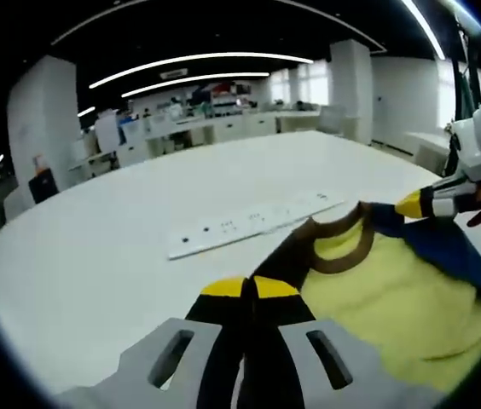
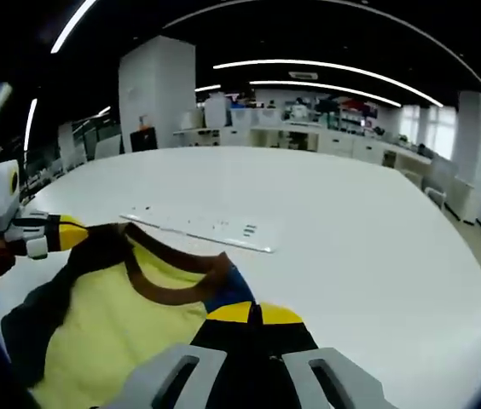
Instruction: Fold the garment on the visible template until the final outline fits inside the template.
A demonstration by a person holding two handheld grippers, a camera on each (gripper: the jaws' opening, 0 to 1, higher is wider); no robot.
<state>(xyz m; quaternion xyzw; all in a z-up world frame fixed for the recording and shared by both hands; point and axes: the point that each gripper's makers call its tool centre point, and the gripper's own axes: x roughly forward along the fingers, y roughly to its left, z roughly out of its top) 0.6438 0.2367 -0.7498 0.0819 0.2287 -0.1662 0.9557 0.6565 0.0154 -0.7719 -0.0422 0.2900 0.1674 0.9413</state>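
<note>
Two tools I run grip the garment (image 1: 394, 290) above the white worktop (image 1: 95, 256): left tool (image 1: 249, 288) clenched on one shoulder, right tool (image 2: 254, 313) clenched on the other, near the white strip (image 2: 206, 227).

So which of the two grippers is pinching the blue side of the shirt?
The right gripper: its jaws close on the blue shoulder of the garment beside the brown collar. The left gripper grips dark brown fabric instead.
</note>
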